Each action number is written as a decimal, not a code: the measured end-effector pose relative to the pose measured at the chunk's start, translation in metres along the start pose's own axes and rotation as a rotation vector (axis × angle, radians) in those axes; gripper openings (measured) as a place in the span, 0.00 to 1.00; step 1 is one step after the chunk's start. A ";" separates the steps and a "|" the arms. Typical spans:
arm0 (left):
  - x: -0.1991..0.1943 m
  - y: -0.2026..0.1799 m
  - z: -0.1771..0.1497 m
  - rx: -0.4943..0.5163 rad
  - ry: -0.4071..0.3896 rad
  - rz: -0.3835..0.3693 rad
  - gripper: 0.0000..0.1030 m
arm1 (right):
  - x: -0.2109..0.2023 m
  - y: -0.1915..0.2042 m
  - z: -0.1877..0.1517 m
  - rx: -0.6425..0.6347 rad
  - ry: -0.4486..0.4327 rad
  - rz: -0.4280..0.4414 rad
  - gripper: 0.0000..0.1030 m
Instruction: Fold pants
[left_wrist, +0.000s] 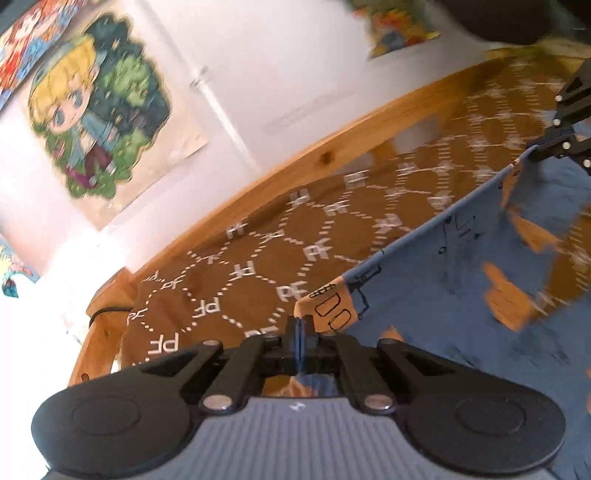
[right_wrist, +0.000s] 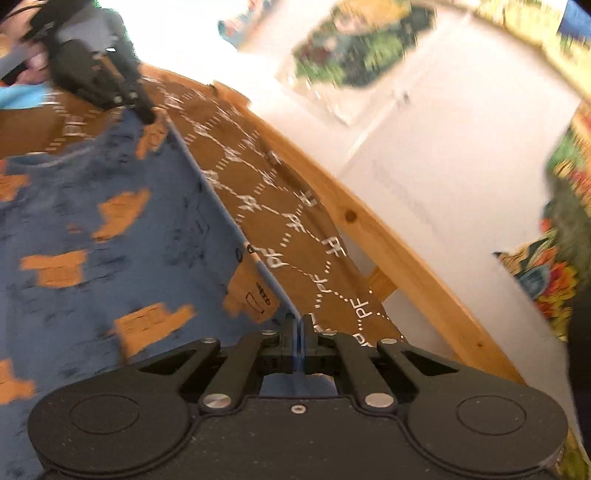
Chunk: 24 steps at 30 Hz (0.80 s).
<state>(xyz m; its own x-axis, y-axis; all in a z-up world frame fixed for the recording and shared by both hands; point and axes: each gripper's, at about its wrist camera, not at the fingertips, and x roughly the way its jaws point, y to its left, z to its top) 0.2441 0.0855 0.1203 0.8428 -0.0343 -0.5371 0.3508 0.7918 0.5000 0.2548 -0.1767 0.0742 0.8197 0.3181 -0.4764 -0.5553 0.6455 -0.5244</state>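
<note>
Both grippers clenched on the pants' edge.
Left gripper (left_wrist: 300, 325) and right gripper (right_wrist: 298, 325) pinch the blue pants (left_wrist: 443, 295) taut above the brown bed cover (left_wrist: 240, 258).

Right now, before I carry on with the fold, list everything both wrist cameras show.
pants: one, blue with orange print, lifted over the bed, top edge stretched between both grippers
bedspread: one, brown with white pattern, on the bed under the pants
bed frame: one, light wood, between bedspread and wall
wall: white, behind the bed
posters: several, colourful cartoon art, on the wall; exact count blurred
left gripper: one, black, shut on the pants' edge
right gripper: one, black, shut on the same edge, at its other end
hand: one, blurred, behind the left gripper in the right wrist view
</note>
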 end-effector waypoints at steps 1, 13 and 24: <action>-0.012 -0.003 -0.005 0.025 -0.014 -0.013 0.00 | -0.018 0.009 -0.005 0.012 -0.006 0.010 0.00; -0.065 -0.089 -0.106 0.329 0.120 -0.163 0.00 | -0.105 0.141 -0.057 0.013 0.102 0.073 0.00; -0.071 -0.103 -0.144 0.366 0.138 -0.190 0.00 | -0.112 0.190 -0.078 0.040 0.145 0.038 0.00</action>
<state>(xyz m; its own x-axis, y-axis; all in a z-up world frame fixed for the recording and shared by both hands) 0.0897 0.0947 0.0091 0.6955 -0.0568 -0.7163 0.6369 0.5104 0.5779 0.0465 -0.1440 -0.0274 0.7677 0.2414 -0.5936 -0.5773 0.6627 -0.4771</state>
